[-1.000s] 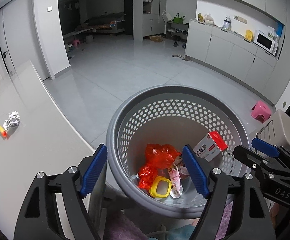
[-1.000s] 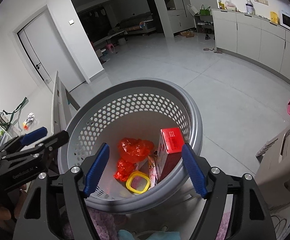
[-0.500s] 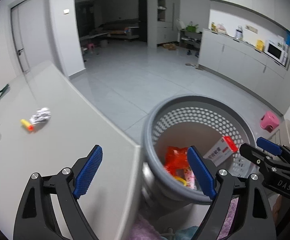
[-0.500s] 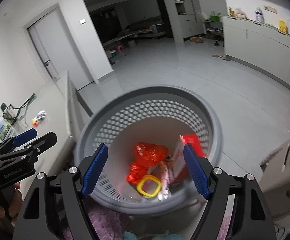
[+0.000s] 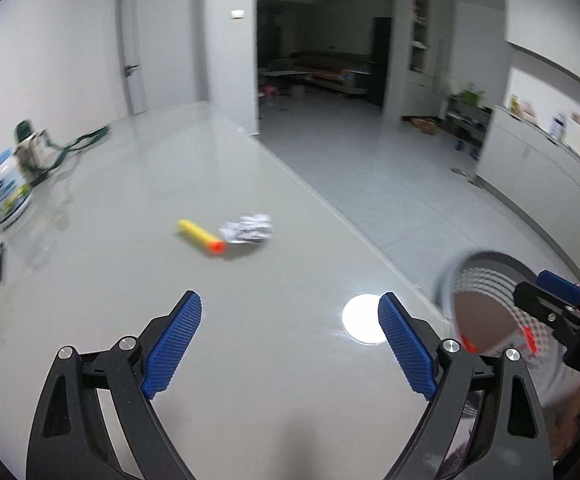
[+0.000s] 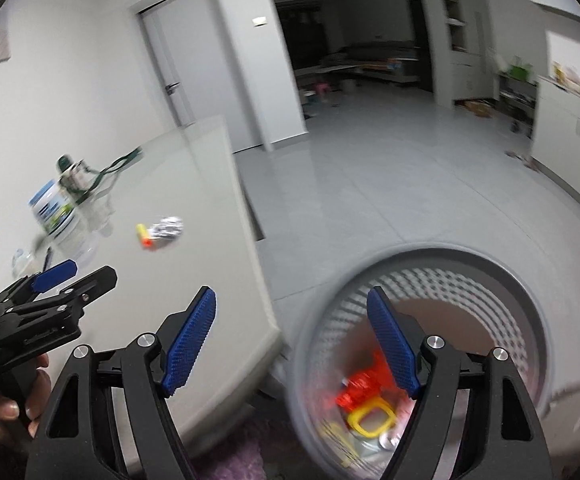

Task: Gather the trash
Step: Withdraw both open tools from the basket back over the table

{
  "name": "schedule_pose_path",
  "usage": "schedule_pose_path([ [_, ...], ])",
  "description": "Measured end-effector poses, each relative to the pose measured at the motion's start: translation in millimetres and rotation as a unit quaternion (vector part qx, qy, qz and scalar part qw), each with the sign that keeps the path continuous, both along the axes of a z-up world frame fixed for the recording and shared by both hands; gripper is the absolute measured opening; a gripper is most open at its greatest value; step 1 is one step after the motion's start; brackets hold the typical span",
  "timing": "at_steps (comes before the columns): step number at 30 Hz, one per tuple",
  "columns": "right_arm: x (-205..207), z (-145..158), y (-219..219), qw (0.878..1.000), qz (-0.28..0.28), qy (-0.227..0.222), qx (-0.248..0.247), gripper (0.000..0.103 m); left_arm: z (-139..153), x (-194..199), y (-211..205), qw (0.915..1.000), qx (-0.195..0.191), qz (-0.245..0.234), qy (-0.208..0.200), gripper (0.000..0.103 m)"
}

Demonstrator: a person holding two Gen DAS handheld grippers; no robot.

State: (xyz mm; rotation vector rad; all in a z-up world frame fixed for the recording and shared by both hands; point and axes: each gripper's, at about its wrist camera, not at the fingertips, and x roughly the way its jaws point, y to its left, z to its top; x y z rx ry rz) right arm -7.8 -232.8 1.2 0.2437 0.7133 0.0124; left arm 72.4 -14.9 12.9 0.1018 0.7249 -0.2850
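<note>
Both your tongs are spread and empty: left tongs (image 5: pixel 290 344), jaws just widened, face the foil wad (image 5: pixel 248 229) mid-frame on the desk (image 5: pixel 130 280); right tongs (image 6: pixel 291 338) straddle the basket (image 6: pixel 537 320) edge.

motion blur, tabletop glare, fisheye warp

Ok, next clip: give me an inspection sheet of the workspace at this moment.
Surface: glossy pale table, lamp glare near its edge.
Job's things: crumpled foil touching yellow foam dart on the table; grey basket on the floor holding red and yellow trash.
Clutter: white tub, blurred.
Grippers: left gripper open over the table, jaws just widened, nothing between; right gripper open, empty.
Cables: green strap on the far side of the table.
Surroundings: tiled floor, door, cabinets.
</note>
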Motion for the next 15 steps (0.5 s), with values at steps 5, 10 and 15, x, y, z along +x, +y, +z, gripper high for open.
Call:
schedule_pose_path([
  [5, 49.4, 6.5, 30.9, 0.999, 0.049, 0.009, -0.002, 0.075, 0.3, 27.9, 39.9, 0.9985, 0.003, 0.055, 0.006, 0.088],
  [10, 96.7, 2.2, 61.8, 0.995, 0.094, 0.028, -0.006, 0.075, -4.1, 60.1, 69.6, 0.9953, 0.000, 0.095, 0.015, 0.088],
  [15, 132.8, -7.8, 90.8, 0.991, 0.127, 0.048, -0.017, 0.075, -12.6, 93.1, 86.5, 0.9927, -0.007, 0.119, 0.021, 0.088],
])
